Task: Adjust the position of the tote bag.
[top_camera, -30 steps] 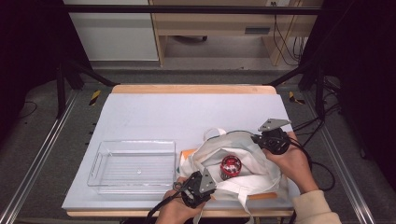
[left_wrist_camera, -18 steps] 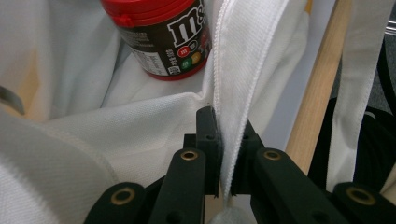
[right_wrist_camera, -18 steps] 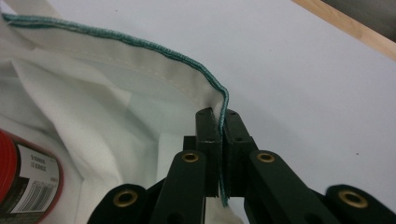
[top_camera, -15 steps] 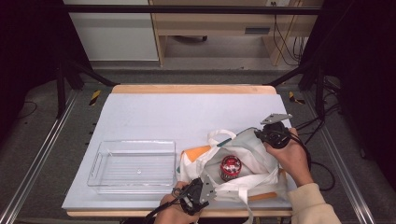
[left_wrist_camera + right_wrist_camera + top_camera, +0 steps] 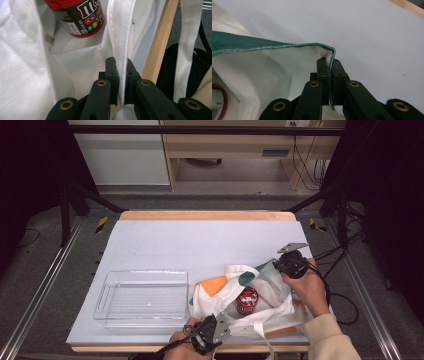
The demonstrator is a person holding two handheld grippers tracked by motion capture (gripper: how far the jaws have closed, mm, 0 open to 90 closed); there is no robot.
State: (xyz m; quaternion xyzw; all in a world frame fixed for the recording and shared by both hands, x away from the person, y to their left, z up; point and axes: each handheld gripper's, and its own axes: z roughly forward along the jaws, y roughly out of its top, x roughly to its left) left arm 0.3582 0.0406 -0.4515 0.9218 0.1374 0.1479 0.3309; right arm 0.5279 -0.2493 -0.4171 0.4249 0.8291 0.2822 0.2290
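A white tote bag [image 5: 270, 287] with orange and green patches lies at the table's front right, its mouth held wide. Inside stands a brown candy jar [image 5: 247, 300] with a red lid [image 5: 80, 17]. My left gripper [image 5: 226, 326] sits at the front edge, shut on the bag's near white rim [image 5: 120, 30]. In the left gripper view the cloth runs straight between the left gripper's [image 5: 121, 62] jaws. My right gripper [image 5: 278, 265] is on the far right side, shut on the bag's green-edged rim [image 5: 274, 46]. The right gripper view has the right gripper [image 5: 330, 62] pinching that hem, with the jar's red lid [image 5: 218, 100] at the lower left.
A clear plastic tray [image 5: 102, 297] with nothing in it rests on the pale table [image 5: 200, 245] left of the bag. The table's wooden front edge [image 5: 160, 47] runs just behind my left gripper. A loose white strap [image 5: 187, 37] hangs over that edge.
My left gripper has drawn back toward the front edge with the rim in it. The right gripper has shifted slightly, and the bag's mouth now stands wider around the jar.
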